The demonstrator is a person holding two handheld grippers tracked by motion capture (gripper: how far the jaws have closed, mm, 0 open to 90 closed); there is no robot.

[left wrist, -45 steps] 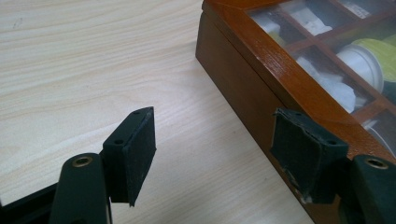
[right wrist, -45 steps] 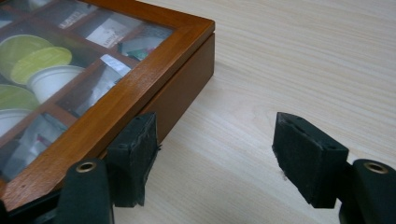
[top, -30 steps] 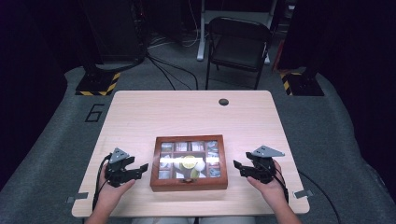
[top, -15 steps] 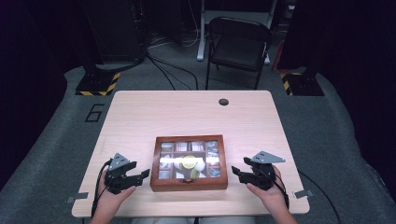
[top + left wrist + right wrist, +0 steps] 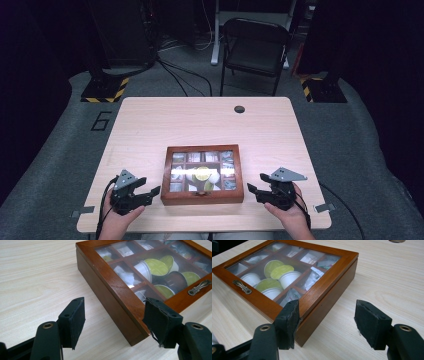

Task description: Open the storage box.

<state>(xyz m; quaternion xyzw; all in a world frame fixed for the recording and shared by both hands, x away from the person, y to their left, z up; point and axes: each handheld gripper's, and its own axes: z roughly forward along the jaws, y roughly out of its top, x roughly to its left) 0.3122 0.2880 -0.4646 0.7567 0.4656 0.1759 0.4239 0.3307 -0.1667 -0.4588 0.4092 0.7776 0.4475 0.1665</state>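
At table's six o'clock edge: left gripper [image 5: 149, 192] jaws closing, empty; right gripper [image 5: 255, 190] spread, empty. Approach step; next, grip wooden box [image 5: 202, 197] corners.

Wooden box [image 5: 202, 196] blocks btwn claws; table [image 5: 200, 122] beyond open.

Wooden box [image 5: 120, 293]: reddish-brown polished wood with a soft sheen, lid [image 5: 294, 265] paned in clear glossy glass, small handle [image 5: 242, 286] of dull antique-look metal. Capsules [image 5: 156, 267] inside: smooth white plastic cups with matt green foil-like tops; sachets [image 5: 310, 258] beside them look like glossy wrapper. Surface [image 5: 200, 120]: pale wood-grain laminate, smooth and matt; the grippers' jaws carry matt black pads [image 5: 76, 321], rough at the edges, on smooth black plastic.
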